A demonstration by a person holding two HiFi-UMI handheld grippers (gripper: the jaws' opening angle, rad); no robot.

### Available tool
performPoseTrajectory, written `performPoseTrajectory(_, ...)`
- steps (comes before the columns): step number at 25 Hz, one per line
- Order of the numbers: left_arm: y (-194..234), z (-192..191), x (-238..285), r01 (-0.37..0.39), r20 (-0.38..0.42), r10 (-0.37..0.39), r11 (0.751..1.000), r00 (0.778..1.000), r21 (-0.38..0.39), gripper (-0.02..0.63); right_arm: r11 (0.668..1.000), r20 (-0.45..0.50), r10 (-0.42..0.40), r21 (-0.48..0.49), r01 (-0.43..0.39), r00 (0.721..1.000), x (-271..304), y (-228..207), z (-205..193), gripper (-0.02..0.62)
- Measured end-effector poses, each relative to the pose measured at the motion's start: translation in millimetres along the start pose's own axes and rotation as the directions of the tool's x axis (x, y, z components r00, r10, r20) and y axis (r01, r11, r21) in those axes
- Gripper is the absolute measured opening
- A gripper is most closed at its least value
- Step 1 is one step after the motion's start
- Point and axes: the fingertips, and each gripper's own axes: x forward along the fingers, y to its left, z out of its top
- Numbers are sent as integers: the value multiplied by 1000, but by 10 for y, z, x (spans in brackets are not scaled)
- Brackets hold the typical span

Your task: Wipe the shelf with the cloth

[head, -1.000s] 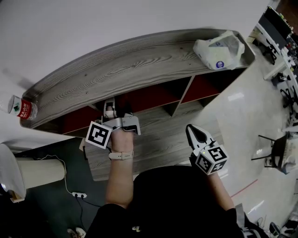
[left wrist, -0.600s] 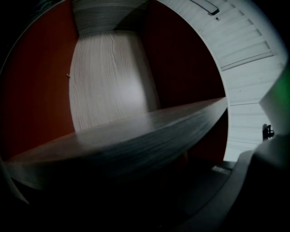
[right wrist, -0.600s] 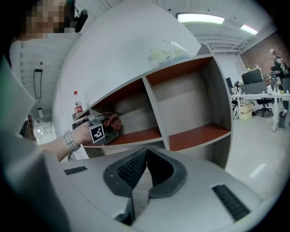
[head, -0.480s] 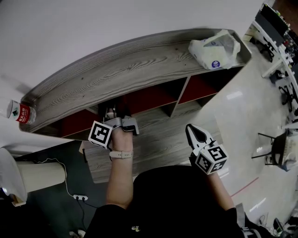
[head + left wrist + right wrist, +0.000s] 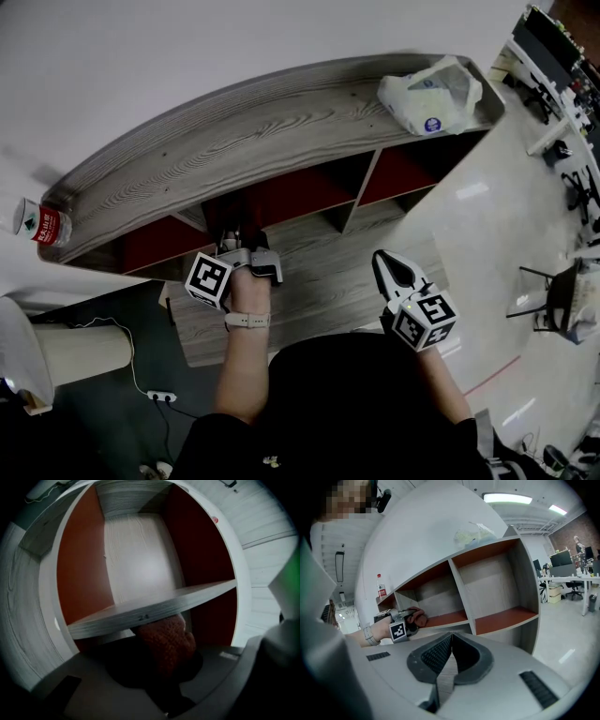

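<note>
**Item: cloth [image 5: 166, 641].** Reddish-brown, knobbly weave, bunched into a wad. It sits between the jaws of the left claw [image 5: 232, 246], which are clamped on it. The wad projects forward of the jaws, and its upper part meets the front edge of a shelf board [image 5: 140, 613].

**Item: shelf [image 5: 234, 141].** Grey wood-grain unit with red-backed compartments. The board in question lies directly ahead of the left claw and just above it. Its long axis runs crosswise to the claw, side to side. An open compartment stands above the board and a darker one below. The next wiping stroke looks likely to run sideways along that axis, with the cloth pressed to the board.

**Item: right claw [image 5: 450, 641].** The jaws are together with nothing between them. It is held back from the shelf front, well apart from the left claw and to that claw's right. From the right claw, the cloth lies ahead and to the left, so the left claw is plainly the nearer one for the work.

**Other items.**
- Plastic bag [image 5: 429, 94]: on the shelf top, far to the right of the left claw and above it.
- Bottle [image 5: 39, 223]: red label, at the shelf top's far left end.
- Neither item touches a claw.
</note>
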Motion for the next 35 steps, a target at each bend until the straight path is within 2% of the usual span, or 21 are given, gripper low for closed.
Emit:
performPoseTrajectory(6, 28, -82, -42, 7, 25, -5, 998, 1000, -69, 80, 1000, 1, -16, 8, 16, 1000, -87, -67, -36, -3)
performPoseTrajectory(10, -221, -150, 38, 105, 49, -103, 994, 993, -38, 80, 999, 2, -31, 13, 31, 1000, -158, -122, -47, -3)
performPoseTrajectory(13, -381, -180, 130, 189, 98, -188, 982, 977, -4, 80, 999, 5, -47, 13, 47, 999, -228, -182, -49, -3)
performPoseTrajectory(17, -528, -162, 268, 294, 162, -297, 955, 941, 43, 80, 997, 10, -82, 16, 82, 997, -355, -290, -52, -2)
performPoseTrajectory(19, -553, -150, 358, 318, 180, -321, 947, 930, 45, 80, 994, 13, -107, 20, 106, 994, -433, -371, -45, -2)
performPoseTrajectory(23, -536, -112, 560, 315, 208, -315, 948, 926, 37, 80, 988, 19, -152, 34, 151, 988, -565, -498, -48, -2)
performPoseTrajectory(28, -692, -274, 804, 352, 182, -349, 936, 919, 15, 80, 979, 29, -202, 49, 200, 979, -697, -611, -62, -2)
performPoseTrajectory(35, -856, -887, 1090, 387, 68, -384, 921, 921, -38, 80, 957, 43, -283, 74, 280, 958, -919, -763, -83, -2)
